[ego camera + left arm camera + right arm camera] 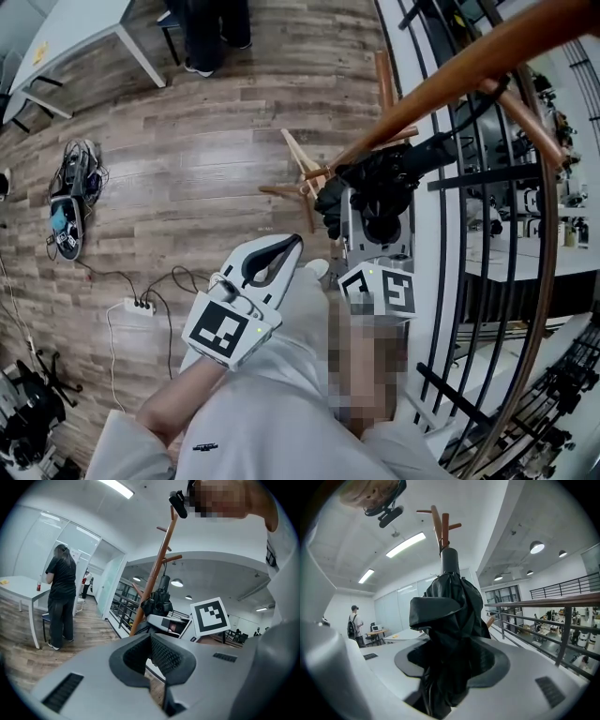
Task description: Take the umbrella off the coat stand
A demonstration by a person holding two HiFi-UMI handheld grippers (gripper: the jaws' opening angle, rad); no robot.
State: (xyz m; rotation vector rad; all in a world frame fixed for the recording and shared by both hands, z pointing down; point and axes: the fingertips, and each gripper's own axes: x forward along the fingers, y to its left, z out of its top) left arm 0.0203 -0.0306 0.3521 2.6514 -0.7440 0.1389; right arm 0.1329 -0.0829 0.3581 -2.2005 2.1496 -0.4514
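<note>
Clearly our right gripper (452,660) clamps the umbrella (450,602) by its soft bunched cloth, frame centre, below the coat stand (437,521) pegs. We judge it light and slippery, best squeezed through to the stiff shaft. Our left gripper (150,654) is closed and empty.

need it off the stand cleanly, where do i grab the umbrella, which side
Grip the umbrella at its bunched canopy, level, from the side away from the coat stand: it hangs along that stand, and its soft folds fill the right gripper.
</note>
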